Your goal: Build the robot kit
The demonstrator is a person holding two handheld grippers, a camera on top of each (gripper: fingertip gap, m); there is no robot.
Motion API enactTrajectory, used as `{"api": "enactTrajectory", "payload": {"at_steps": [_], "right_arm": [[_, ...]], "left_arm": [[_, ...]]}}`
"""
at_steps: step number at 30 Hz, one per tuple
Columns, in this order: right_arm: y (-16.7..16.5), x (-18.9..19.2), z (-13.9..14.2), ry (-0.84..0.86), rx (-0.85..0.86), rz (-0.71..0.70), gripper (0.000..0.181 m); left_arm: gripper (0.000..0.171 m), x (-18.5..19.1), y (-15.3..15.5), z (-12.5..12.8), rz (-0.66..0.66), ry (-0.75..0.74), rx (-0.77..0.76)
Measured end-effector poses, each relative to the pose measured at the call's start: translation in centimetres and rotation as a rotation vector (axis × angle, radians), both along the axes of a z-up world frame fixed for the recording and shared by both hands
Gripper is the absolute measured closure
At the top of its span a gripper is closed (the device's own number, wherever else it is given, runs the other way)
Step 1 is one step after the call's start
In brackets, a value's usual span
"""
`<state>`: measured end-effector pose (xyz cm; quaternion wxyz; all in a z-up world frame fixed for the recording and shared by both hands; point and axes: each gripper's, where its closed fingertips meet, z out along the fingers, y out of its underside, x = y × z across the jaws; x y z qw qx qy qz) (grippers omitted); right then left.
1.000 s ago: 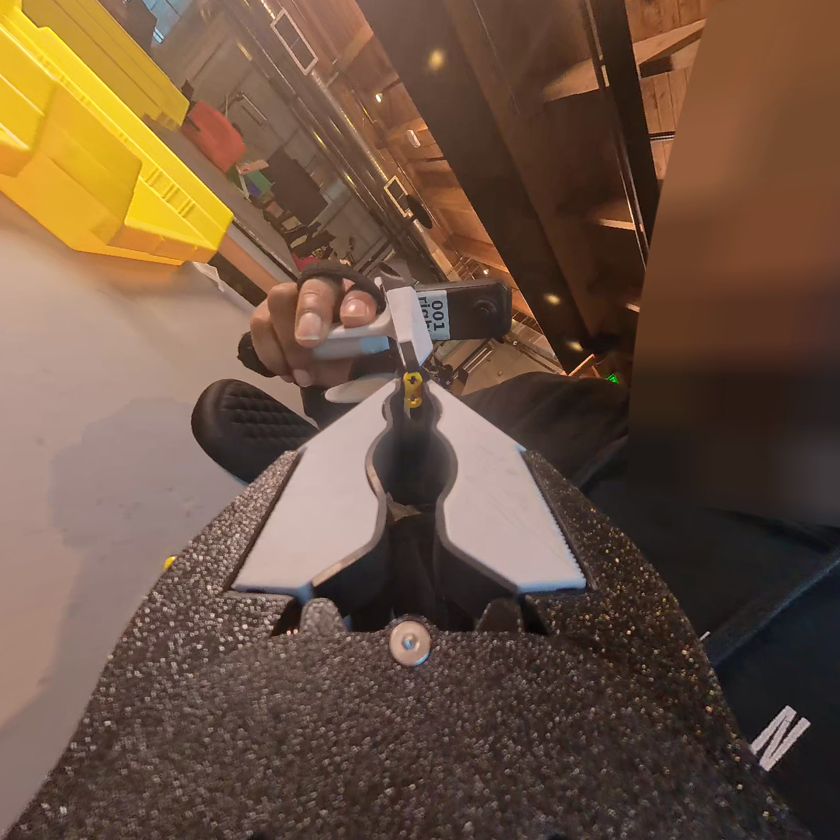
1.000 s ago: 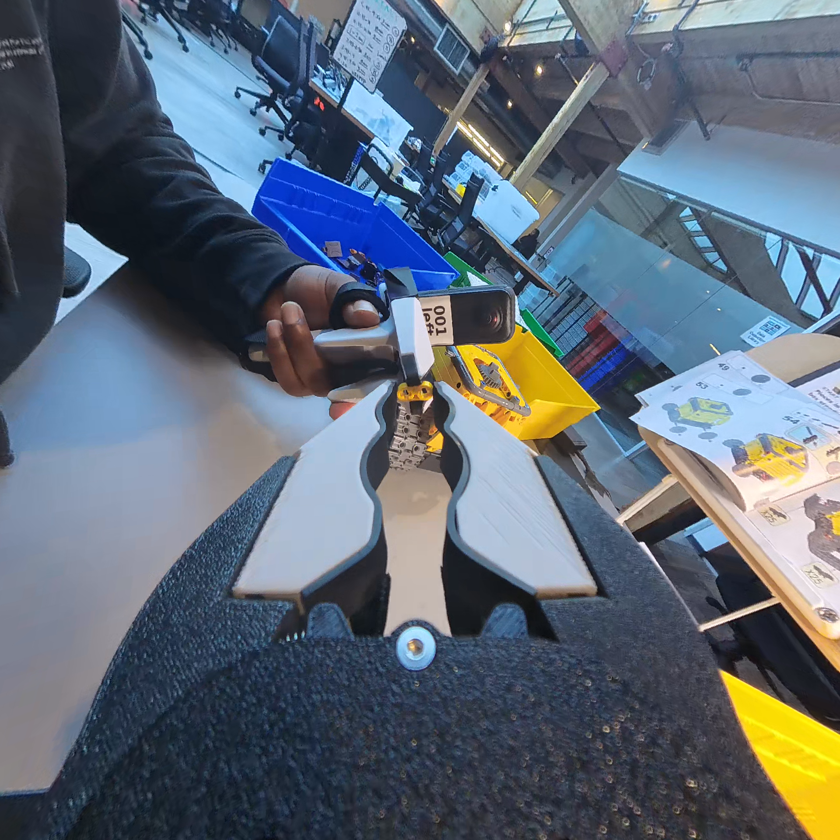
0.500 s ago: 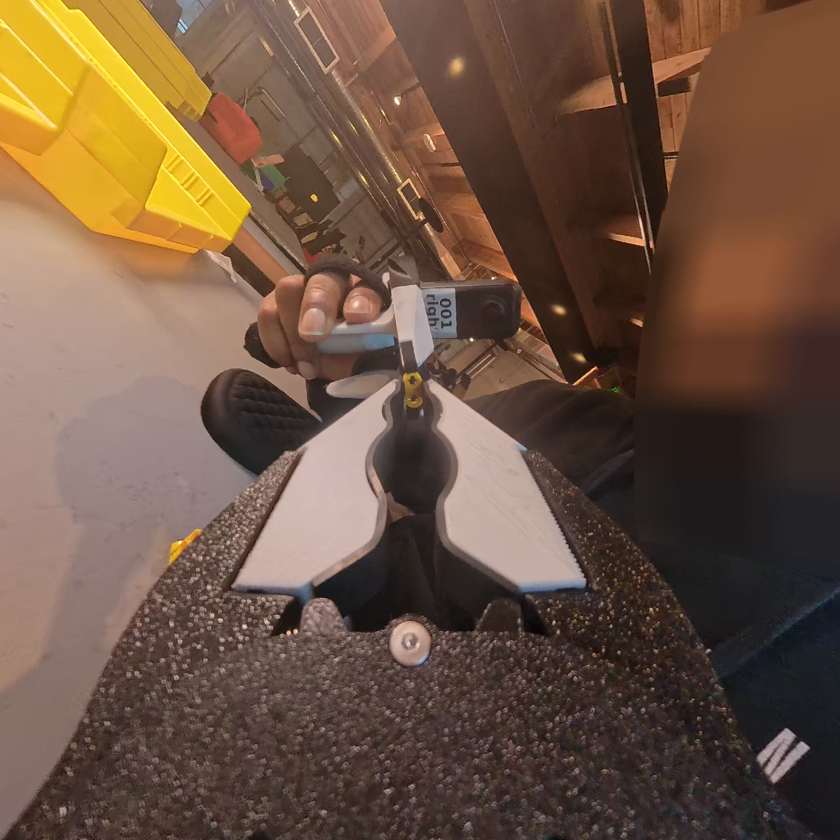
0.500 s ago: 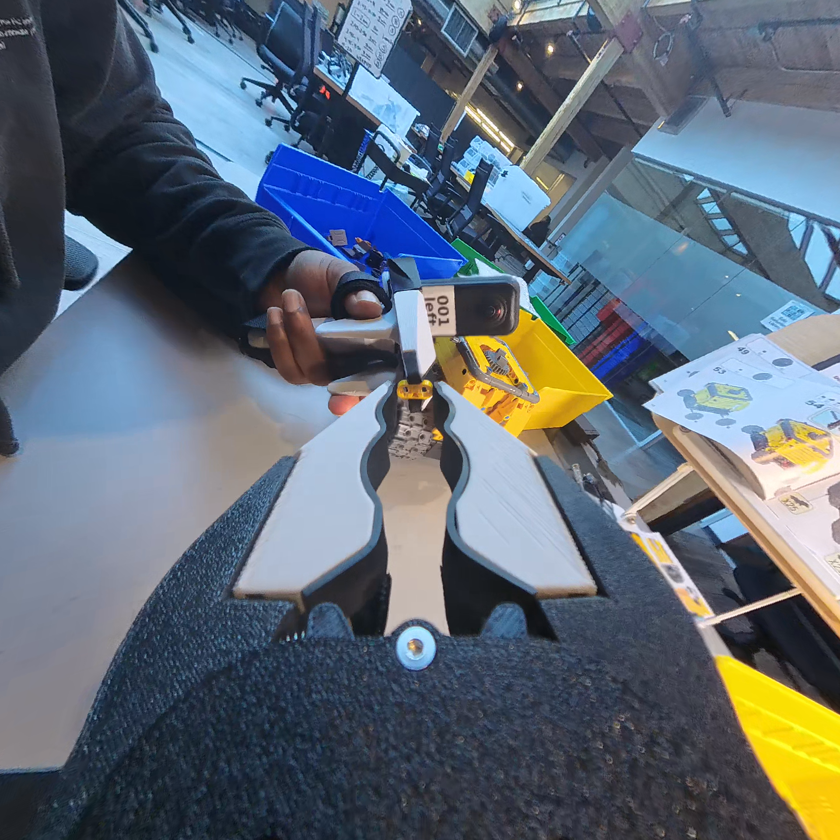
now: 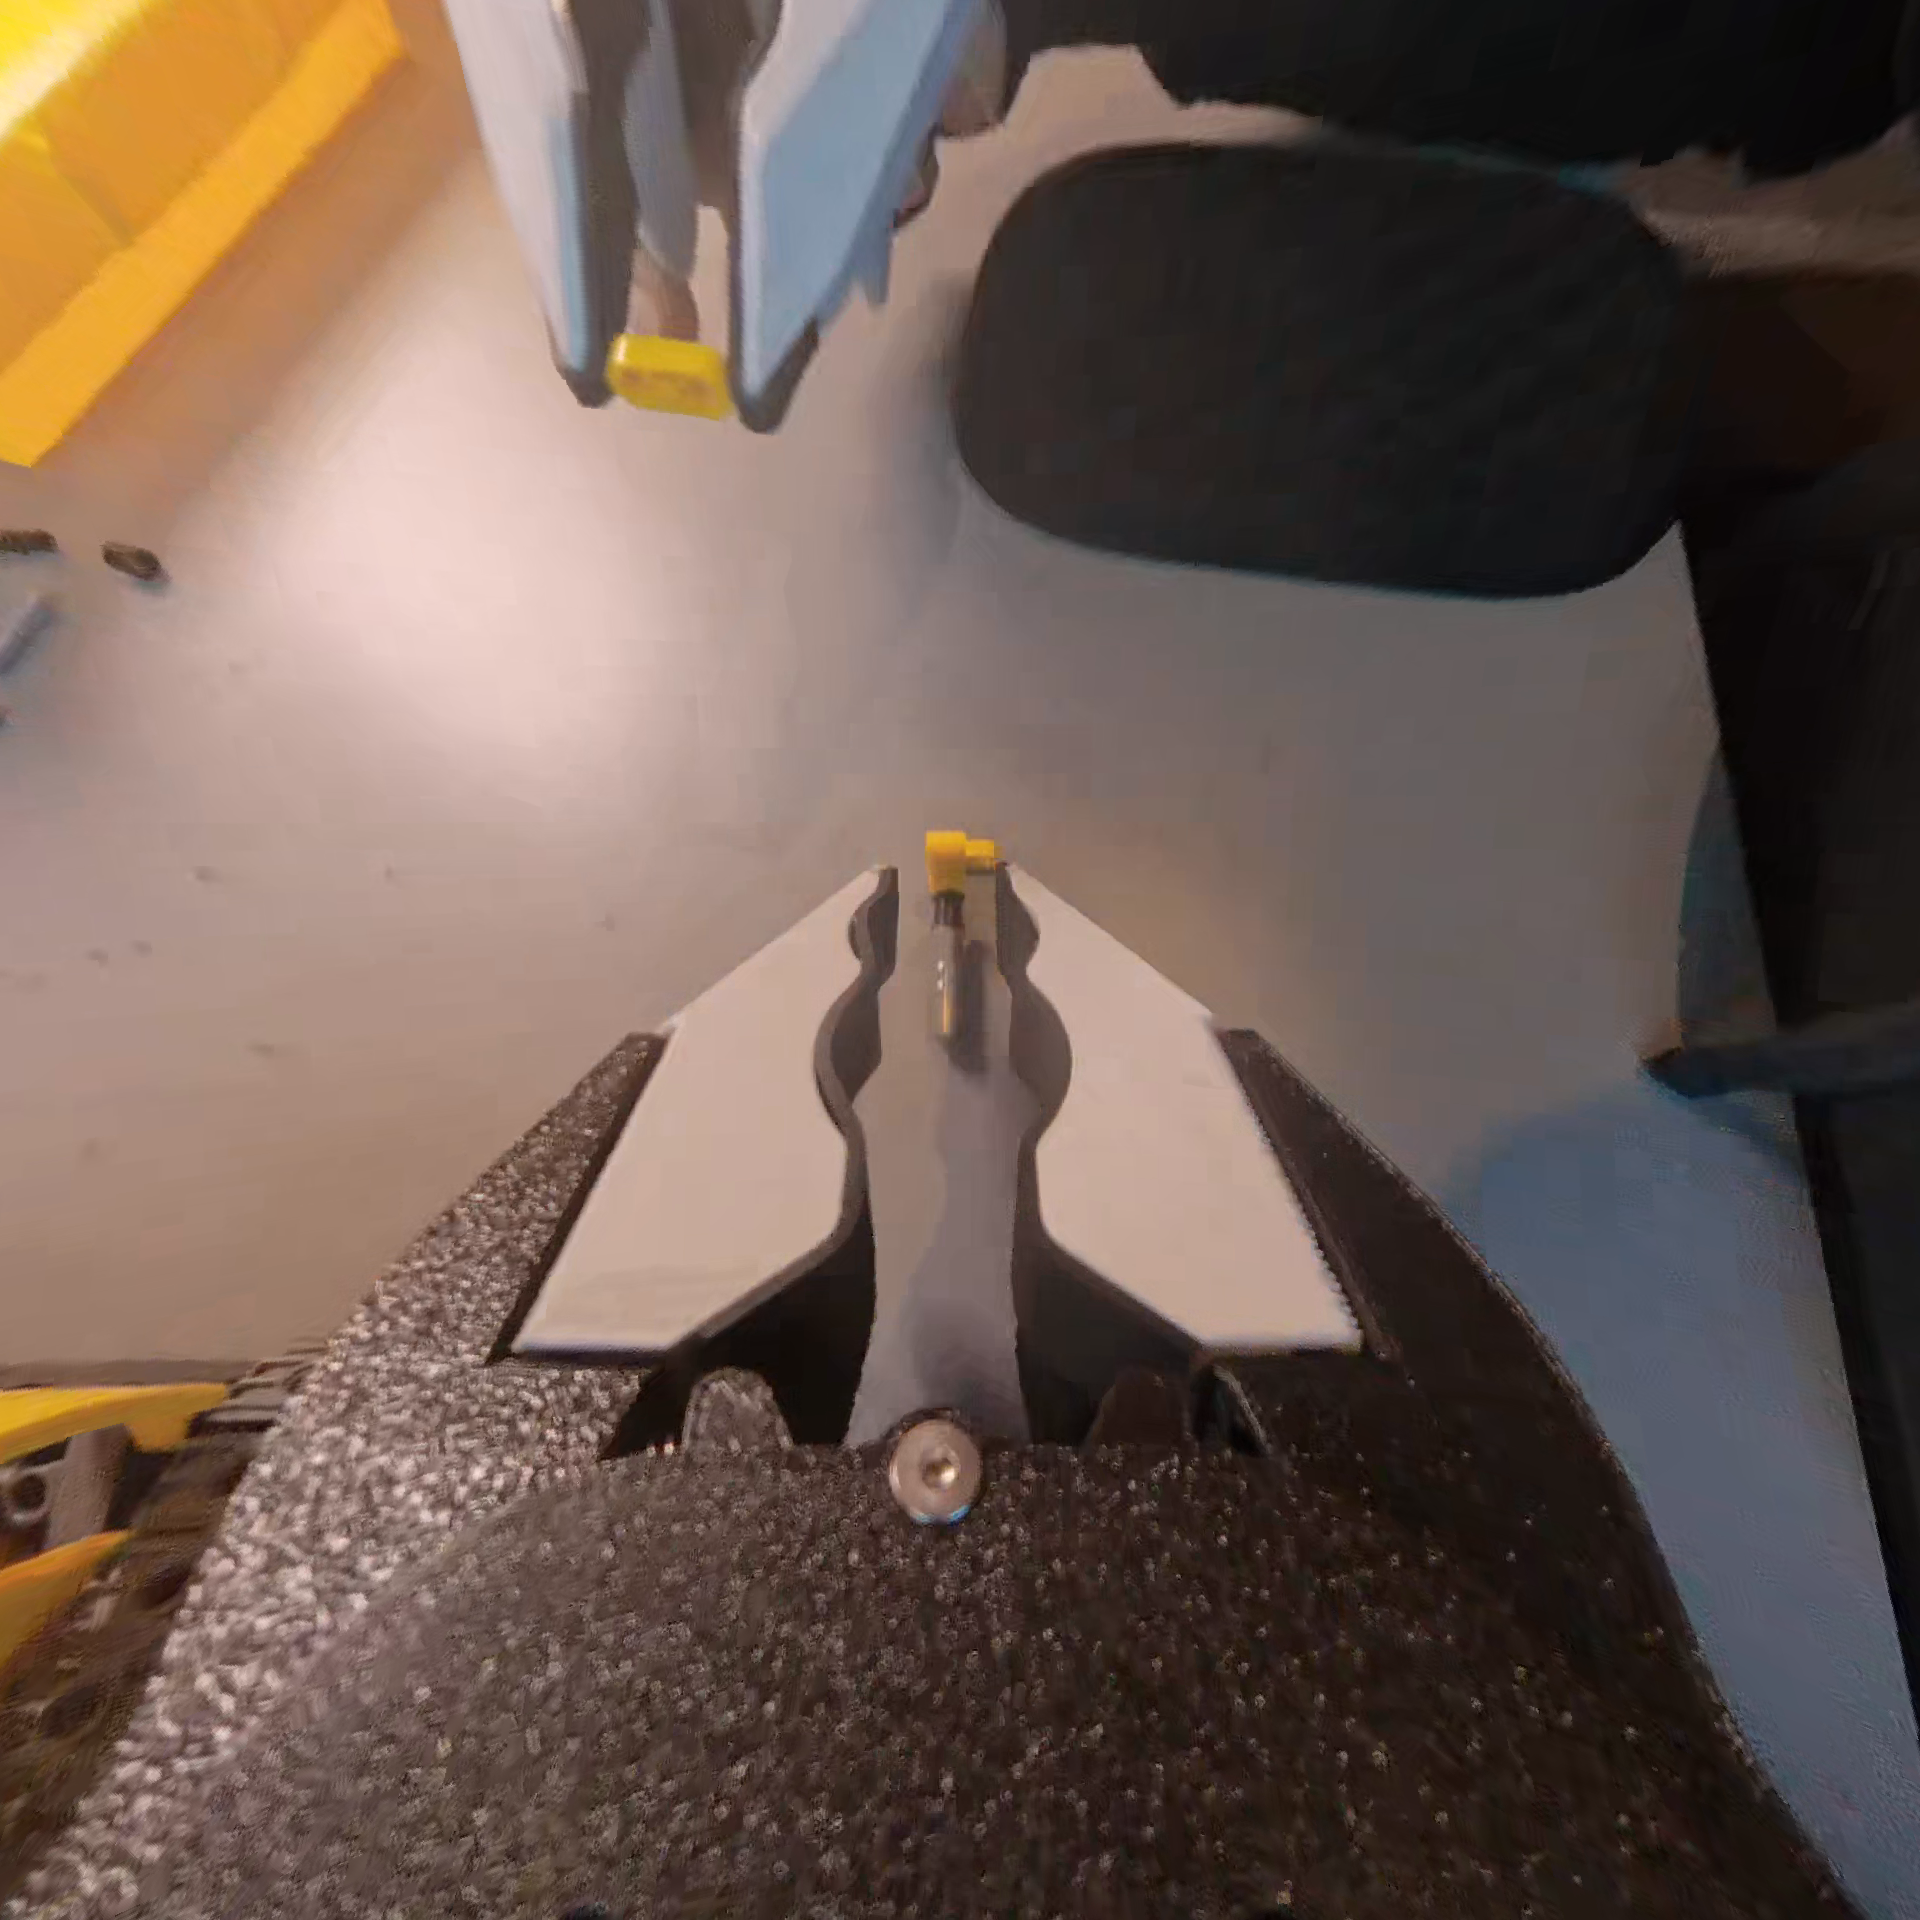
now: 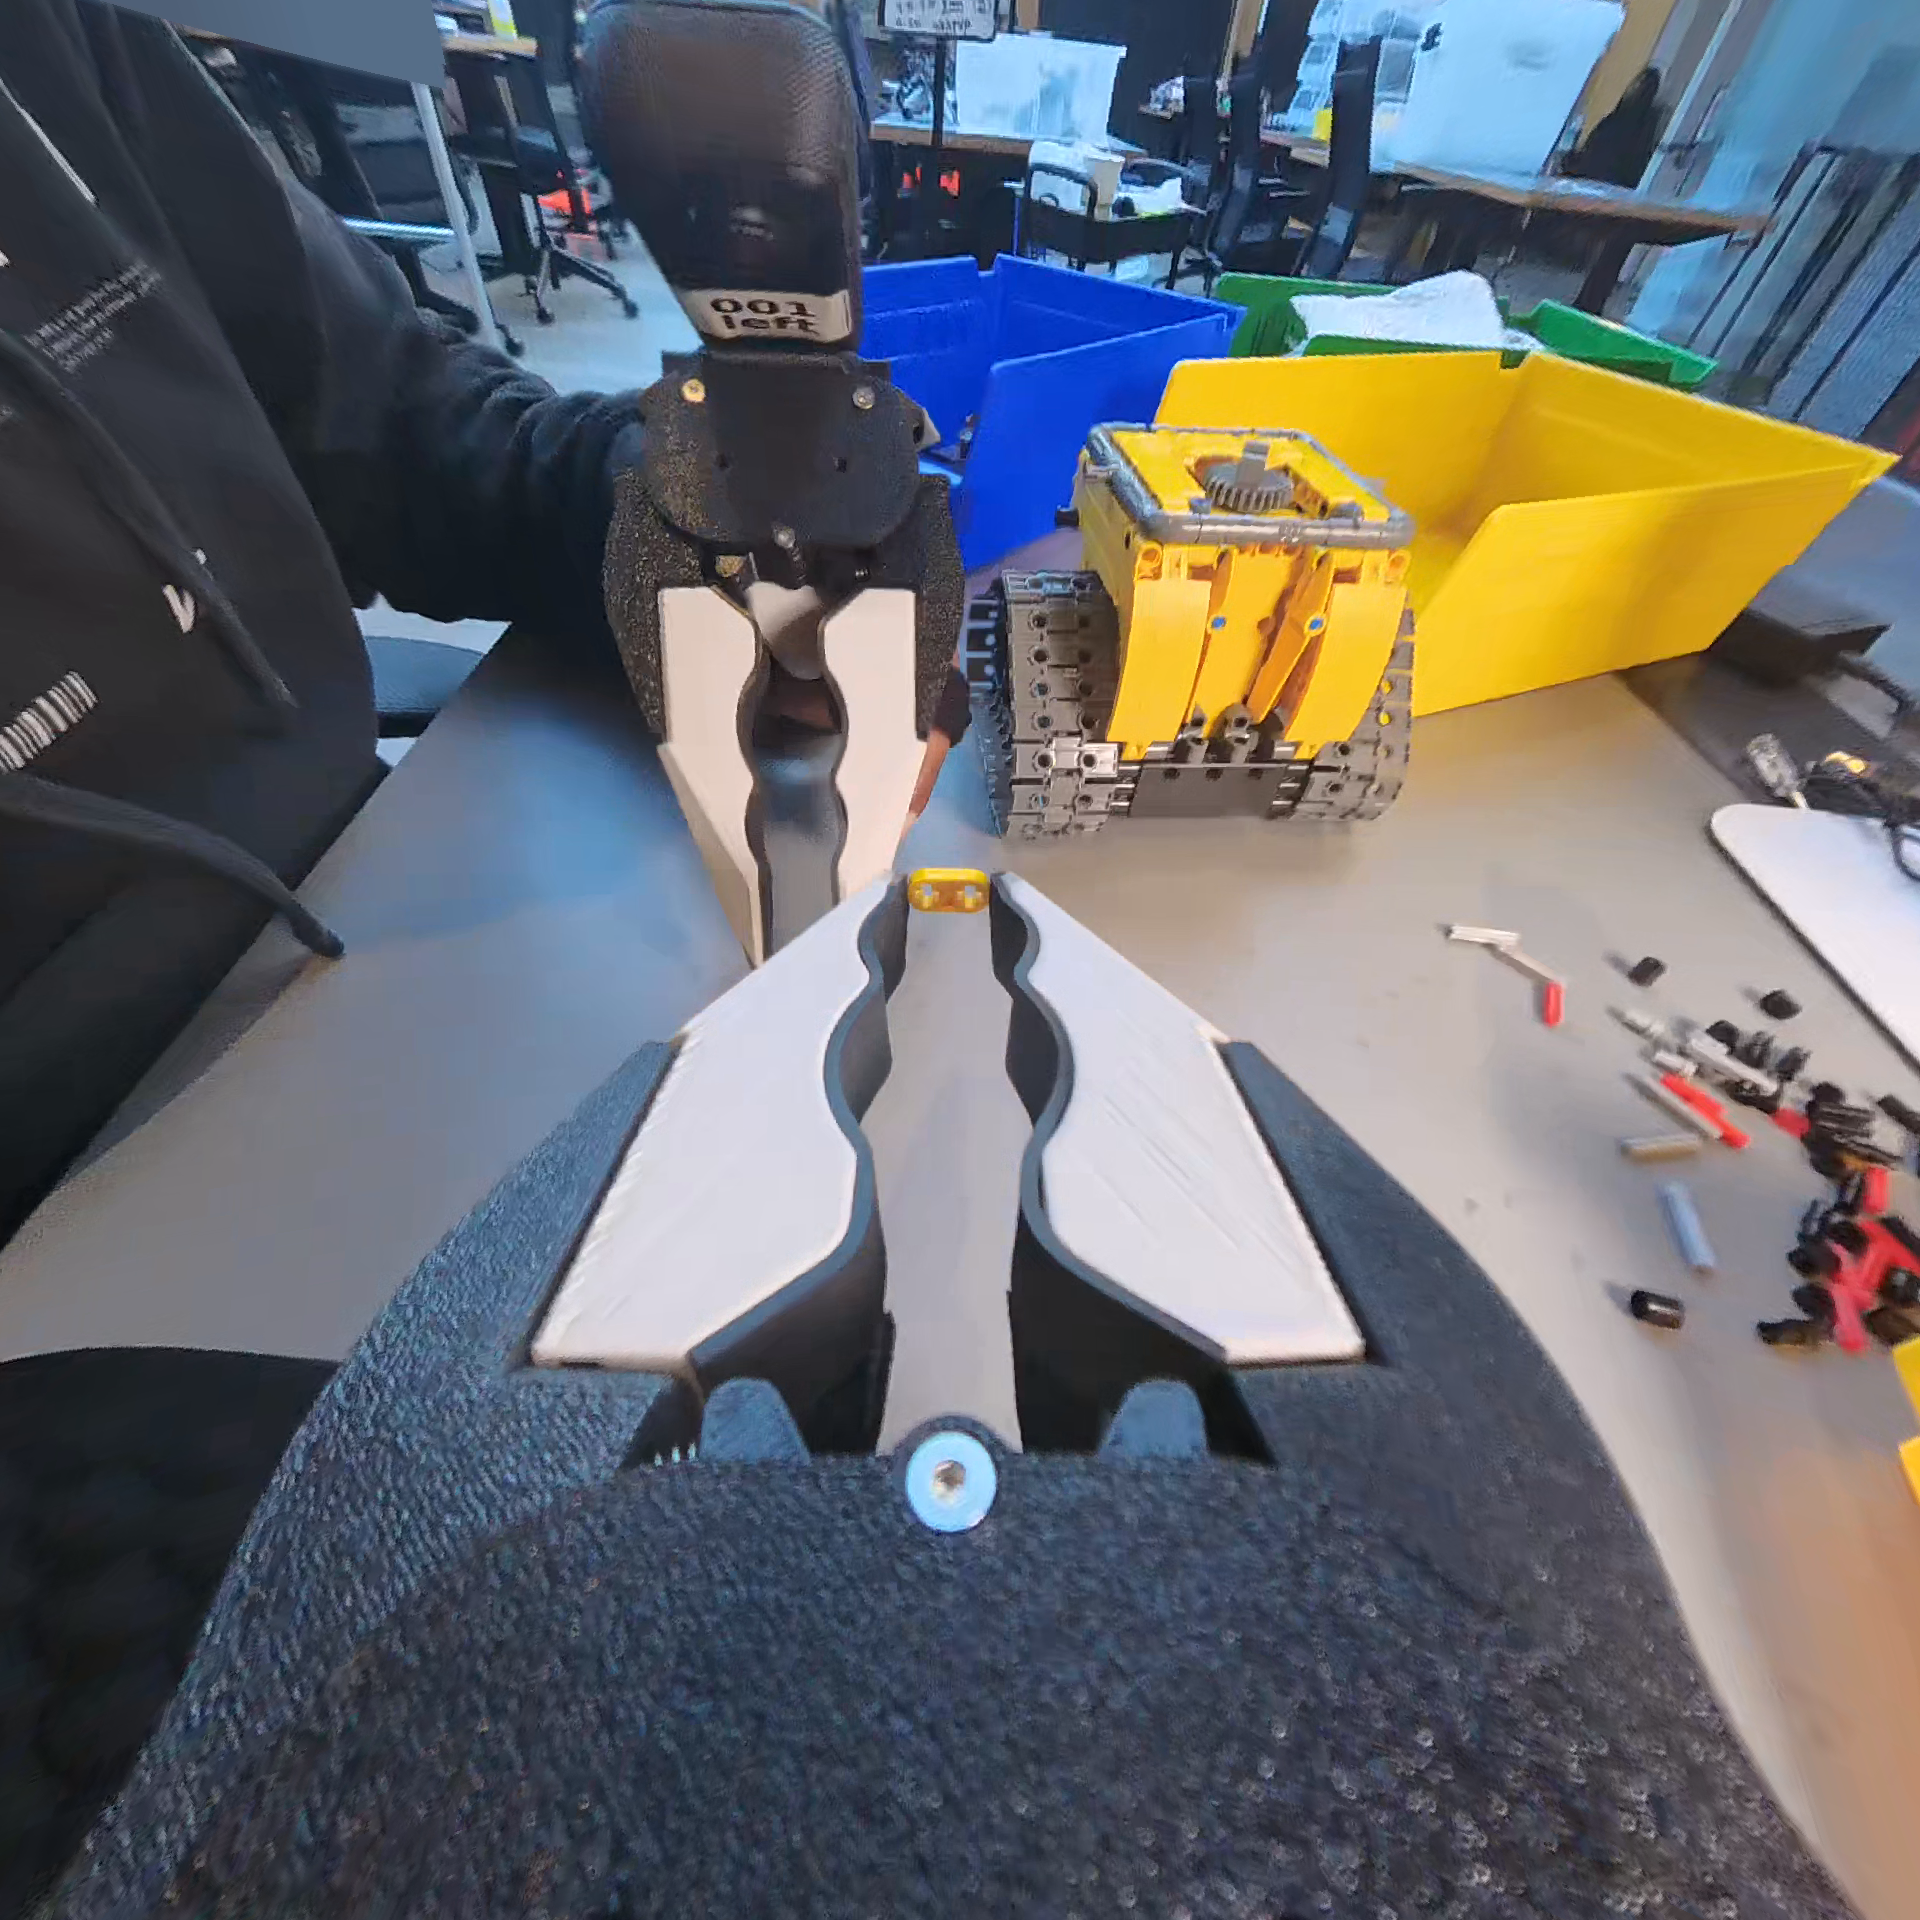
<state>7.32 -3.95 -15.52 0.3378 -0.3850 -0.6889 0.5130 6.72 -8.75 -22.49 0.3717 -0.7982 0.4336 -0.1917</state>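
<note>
- Toy vehicle (image 6: pixel 1205 644), yellow on grey tracks, stands on the table (image 6: pixel 1299 935) in front of a yellow bin (image 6: pixel 1610 540), just beyond both grippers.
- Right gripper (image 6: pixel 945 894) hangs low over the table, its fingers pinching a small yellow two-hole link (image 6: pixel 948 891) at the tips.
- Left gripper (image 5: pixel 943 873) points down beside it, fingers narrowly apart around a yellow-capped pin (image 5: pixel 951 935); whether they grip it cannot be told.
- Loose small parts (image 6: pixel 1766 1122) lie scattered well to the right.

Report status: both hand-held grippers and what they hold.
Left hand-held gripper shut on yellow-capped pin. Right hand-held gripper shut on yellow two-hole link. Both above grey table, tracked yellow model behind.
</note>
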Motion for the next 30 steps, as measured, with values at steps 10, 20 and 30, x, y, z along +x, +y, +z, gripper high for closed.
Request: {"api": "enactTrajectory", "payload": {"at_steps": [10,20,30], "right_arm": [[-1.4,0.7,-1.7,-0.059,-0.001,0.052,0.165],[-2.1,0.8,0.0,0.001,-0.141,0.095,0.166],[-2.4,0.5,-0.3,-0.016,-0.152,0.115,0.166]], "left_arm": [[0.166,0.0,0.2,-2.7,-0.011,0.139,-0.024],[0.166,-0.1,2.1,4.1,0.088,-0.096,0.211],[0.166,0.3,1.8,4.9,0.084,-0.13,0.237]]}}
